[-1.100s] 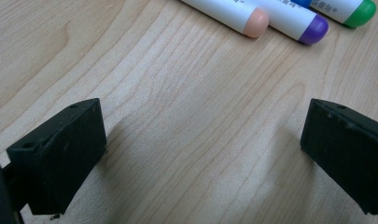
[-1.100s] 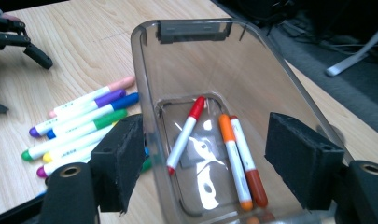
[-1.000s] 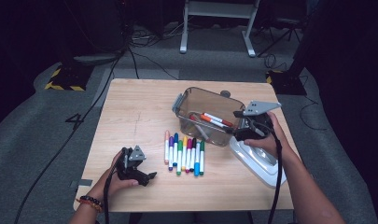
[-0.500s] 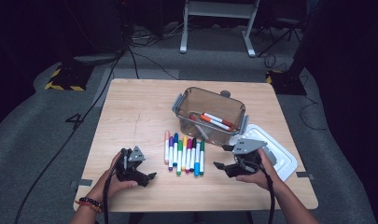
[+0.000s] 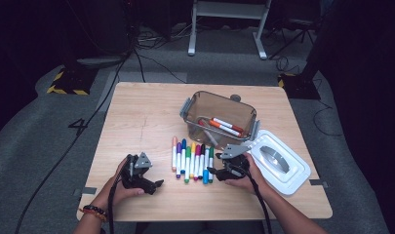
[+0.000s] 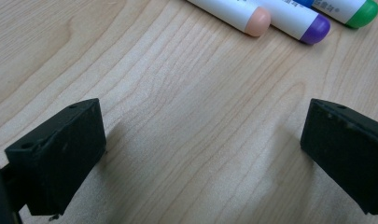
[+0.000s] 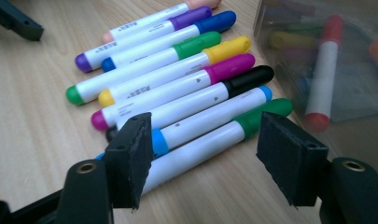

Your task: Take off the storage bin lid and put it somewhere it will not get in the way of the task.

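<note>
Since the earlier frames, the right gripper [image 5: 218,172] has been brought down from the clear bin [image 5: 219,117] to the row of markers [image 5: 192,162] on the worktop [image 5: 136,122]. At the left, the left gripper [image 5: 156,184] rests with jaws wide apart, nothing between. At the right, jaws have just been closing around the green-capped marker [image 7: 210,140], not yet clamped. A few markers are binned; nine are left.
</note>
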{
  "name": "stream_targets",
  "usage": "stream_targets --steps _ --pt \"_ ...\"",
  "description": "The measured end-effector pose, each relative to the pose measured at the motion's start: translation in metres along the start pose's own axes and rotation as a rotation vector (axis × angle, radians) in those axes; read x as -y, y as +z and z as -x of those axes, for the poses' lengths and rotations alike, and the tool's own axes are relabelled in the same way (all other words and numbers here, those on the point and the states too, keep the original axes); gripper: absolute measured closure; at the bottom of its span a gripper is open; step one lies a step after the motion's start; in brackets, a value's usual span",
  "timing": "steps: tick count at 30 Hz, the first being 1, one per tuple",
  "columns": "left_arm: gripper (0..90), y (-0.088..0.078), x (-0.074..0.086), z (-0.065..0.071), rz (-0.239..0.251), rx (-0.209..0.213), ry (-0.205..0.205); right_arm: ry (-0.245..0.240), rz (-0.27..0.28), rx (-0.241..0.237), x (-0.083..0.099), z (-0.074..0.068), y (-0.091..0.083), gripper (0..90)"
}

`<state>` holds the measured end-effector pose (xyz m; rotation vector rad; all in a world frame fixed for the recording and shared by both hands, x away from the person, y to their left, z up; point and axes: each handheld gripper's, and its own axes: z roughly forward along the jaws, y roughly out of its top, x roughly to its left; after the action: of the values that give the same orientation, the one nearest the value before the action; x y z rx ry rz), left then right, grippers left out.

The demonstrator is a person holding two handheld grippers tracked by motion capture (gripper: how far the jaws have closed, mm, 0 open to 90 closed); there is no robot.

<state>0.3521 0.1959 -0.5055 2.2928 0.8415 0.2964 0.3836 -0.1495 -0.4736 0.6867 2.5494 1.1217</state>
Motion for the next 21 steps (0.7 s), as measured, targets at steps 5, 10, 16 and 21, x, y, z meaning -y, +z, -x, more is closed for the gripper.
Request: stream_targets --steps 5,10,16,21 --pt "0.2 0.001 0.0 0.0 0.001 0.002 -0.002 0.02 -0.032 0.032 0.0 0.006 0.012 44.5" --pt "0.2 0.001 -0.001 -0.001 0.001 0.006 0.002 0.034 -0.082 0.05 0.007 0.012 0.012 57.2" --pt "0.1 0.001 -0.002 -0.001 0.001 0.005 0.003 0.052 -0.112 0.063 0.02 0.017 0.002 72.3" --pt "0.1 0.002 -0.002 -0.002 0.003 0.009 0.007 0.081 -0.147 0.089 0.032 0.023 -0.014 76.6"
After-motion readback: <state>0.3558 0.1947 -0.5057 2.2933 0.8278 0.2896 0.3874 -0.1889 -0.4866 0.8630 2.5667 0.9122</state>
